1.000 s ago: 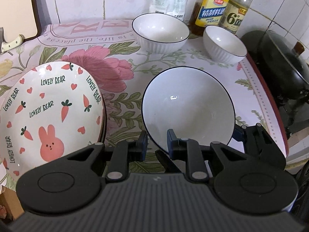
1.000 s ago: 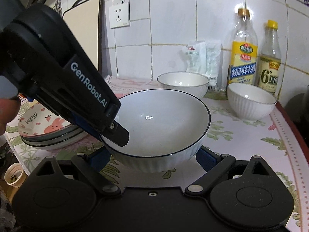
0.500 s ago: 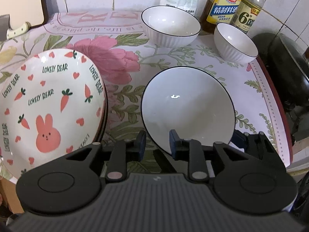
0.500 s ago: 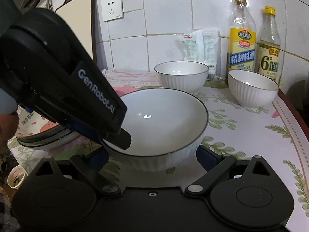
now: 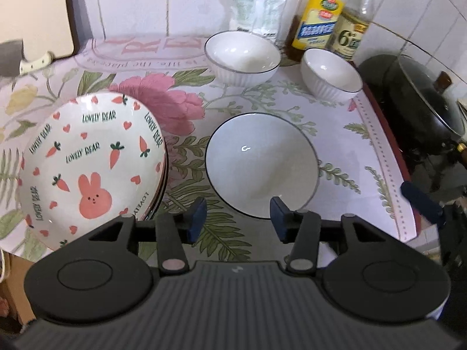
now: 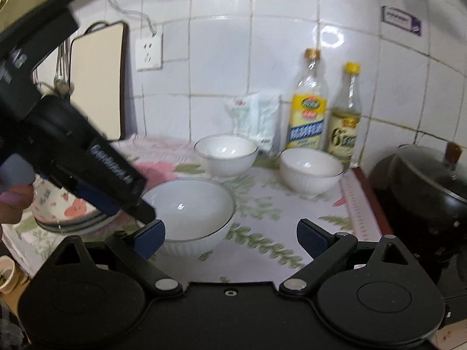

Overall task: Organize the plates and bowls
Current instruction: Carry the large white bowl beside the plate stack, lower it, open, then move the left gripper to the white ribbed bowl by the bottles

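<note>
We judge the large bowl to be glazed ceramic: stiff, fairly heavy for a pinch grip, slick on the inside and breakable if it tips, so we would take it by the rim, one finger inside the wall and one outside, or cradle it from both sides. It sits upright on the counter, near the front edge and toward the right side, beside the stack of rabbit plates that occupies the front left corner. Our left gripper hovers just above and in front of the bowl's near rim with its fingers spread wide and nothing between them; the rim lies just ahead of the right pad, and we cannot tell whether it touches. Our right gripper is also spread and empty, held back from the bowl, which lies ahead of its left finger rather than centred between the two. Two smaller bowls, the medium bowl and the small bowl, stand apart near the back edge by the bottles. Nesting these into the large one looks like the likely aim, and each will need the same careful rim grip.
</note>
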Demonstrator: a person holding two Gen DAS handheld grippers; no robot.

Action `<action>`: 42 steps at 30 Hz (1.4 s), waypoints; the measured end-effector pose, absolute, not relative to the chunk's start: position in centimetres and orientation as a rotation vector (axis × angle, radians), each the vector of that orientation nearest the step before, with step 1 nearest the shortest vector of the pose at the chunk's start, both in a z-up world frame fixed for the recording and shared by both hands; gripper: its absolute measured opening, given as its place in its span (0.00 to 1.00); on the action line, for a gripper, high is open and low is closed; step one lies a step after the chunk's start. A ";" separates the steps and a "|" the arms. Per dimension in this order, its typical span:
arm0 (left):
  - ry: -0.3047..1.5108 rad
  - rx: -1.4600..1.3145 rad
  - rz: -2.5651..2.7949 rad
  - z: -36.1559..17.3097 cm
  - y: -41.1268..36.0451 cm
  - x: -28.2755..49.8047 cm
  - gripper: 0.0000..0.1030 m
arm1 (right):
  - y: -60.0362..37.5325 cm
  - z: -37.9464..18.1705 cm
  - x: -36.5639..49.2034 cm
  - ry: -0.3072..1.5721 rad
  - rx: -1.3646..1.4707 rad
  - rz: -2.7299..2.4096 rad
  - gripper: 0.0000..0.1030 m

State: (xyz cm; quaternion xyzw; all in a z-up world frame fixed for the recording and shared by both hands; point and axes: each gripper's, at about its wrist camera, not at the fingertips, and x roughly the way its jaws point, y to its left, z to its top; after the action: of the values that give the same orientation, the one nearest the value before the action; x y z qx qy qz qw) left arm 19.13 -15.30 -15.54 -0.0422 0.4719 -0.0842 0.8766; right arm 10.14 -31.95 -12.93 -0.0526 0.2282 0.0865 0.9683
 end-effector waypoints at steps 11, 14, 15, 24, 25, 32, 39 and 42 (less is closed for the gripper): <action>0.932 -0.070 -0.212 -10.3 -16.3 17.7 0.62 | -36.3 -6.0 8.6 0.374 -0.018 0.158 0.96; 0.908 -0.059 -0.224 -9.0 -16.9 17.6 0.64 | -37.6 -5.1 8.8 0.349 0.011 0.157 0.96; 0.899 -0.057 -0.229 -8.6 -17.1 17.5 0.65 | -38.0 -5.0 9.1 0.344 0.015 0.148 0.96; 0.781 -0.047 -0.270 -7.3 -19.2 19.6 0.69 | -41.8 -5.9 13.0 0.349 0.147 0.154 0.94; 0.771 -0.043 -0.272 -7.4 -19.5 20.1 0.69 | -42.2 -6.1 13.4 0.353 0.171 0.159 0.91; 0.721 -0.058 -0.285 -8.9 -21.7 24.7 0.69 | -45.0 -9.5 19.5 0.416 0.328 0.153 0.72; 0.768 -0.113 -0.337 -13.0 -23.9 30.0 0.69 | -46.6 -13.1 26.0 0.507 0.403 0.052 0.59; 0.794 -0.114 -0.340 -14.5 -24.8 32.0 0.68 | -47.2 -14.4 28.3 0.533 0.439 0.031 0.56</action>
State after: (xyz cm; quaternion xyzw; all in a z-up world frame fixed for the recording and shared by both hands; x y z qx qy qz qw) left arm 32.00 -24.82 -14.55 -0.0551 0.3845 -0.1649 0.9066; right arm 28.35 -47.20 -14.40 0.2152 0.2613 0.0152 0.9408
